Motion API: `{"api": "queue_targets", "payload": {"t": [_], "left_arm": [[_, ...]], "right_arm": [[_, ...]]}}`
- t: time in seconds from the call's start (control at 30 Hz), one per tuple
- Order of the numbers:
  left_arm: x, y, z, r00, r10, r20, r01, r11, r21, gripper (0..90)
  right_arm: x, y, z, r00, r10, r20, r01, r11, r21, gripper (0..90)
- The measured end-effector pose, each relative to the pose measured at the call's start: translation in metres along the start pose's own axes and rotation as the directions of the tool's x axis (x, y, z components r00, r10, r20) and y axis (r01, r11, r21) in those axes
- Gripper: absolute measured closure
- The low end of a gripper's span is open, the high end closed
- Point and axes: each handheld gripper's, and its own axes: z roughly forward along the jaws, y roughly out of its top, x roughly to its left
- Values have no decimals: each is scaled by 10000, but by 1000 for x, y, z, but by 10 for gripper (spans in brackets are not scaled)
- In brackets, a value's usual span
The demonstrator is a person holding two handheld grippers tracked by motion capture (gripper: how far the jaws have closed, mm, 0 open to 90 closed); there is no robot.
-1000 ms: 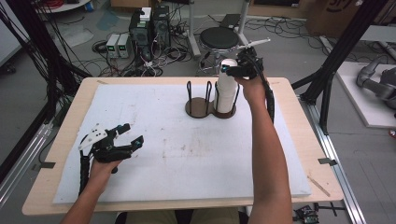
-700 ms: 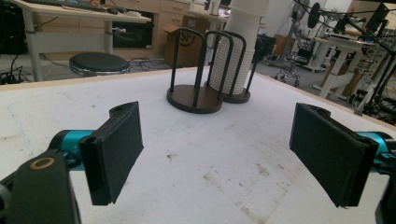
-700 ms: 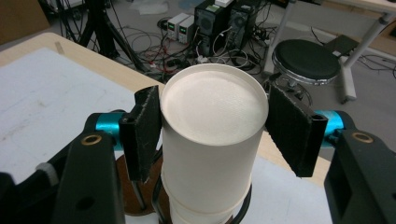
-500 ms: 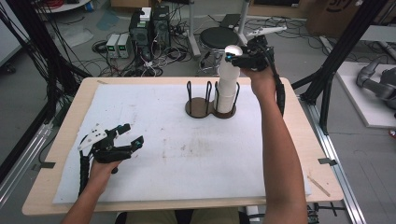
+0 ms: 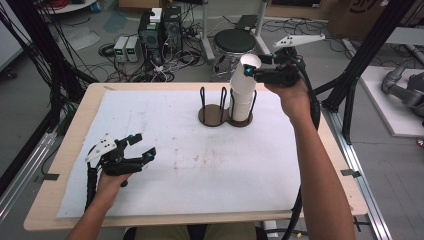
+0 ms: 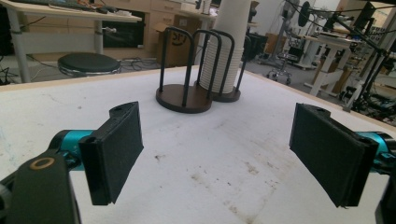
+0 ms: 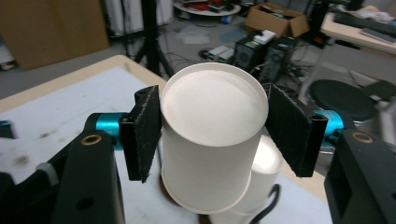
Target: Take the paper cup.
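White paper cup [image 7: 210,140], upside down with its smooth flat base up, sits clamped between the right tool's [image 5: 250,72] black pads at the worktop's [image 5: 65,150] far side, straight above the ribbed cup stack [image 5: 241,102] in the dark wire holder [image 5: 212,112]. Its long axis stands upright. Near left, the left tool [image 5: 142,147] rests wide and empty.

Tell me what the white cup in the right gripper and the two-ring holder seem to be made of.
White cup: probably paper, matte, with a thin rolled rim; it might be foam. Holder: dark brown round bases, likely wood with a smooth finish, and thin black looped uprights that look like painted metal wire.
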Motion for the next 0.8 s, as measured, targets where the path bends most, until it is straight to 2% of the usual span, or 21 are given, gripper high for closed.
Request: {"api": "queue_targets", "payload": {"t": [0.13,0.2,0.23,0.47,0.7,0.8], "left_arm": [[-2,0,2,9999,46,120,-47,10000,73,170],[-4,0,2,9999,90,123,-91,9999,113,170],[-4,-1,3,9998,96,164,-98,9999,117,170],[-10,-1,5,9990,257,378,-263,9995,176,171],[-20,-3,3,9943,576,895,-599,9979,235,170],[-22,-4,3,9927,603,1045,-624,9979,168,168]], "right_arm": [[9,-9,-5,9993,-176,-329,177,9998,28,379],[18,-22,-8,9981,-287,-551,290,9996,55,379],[18,-22,-8,9981,-287,-551,290,9996,55,379],[36,-56,-5,9930,-188,-1165,229,9991,343,379],[47,-70,-7,9891,-277,-1443,342,9985,426,379],[50,-75,-5,9871,-341,-1562,418,9981,463,379]]}}
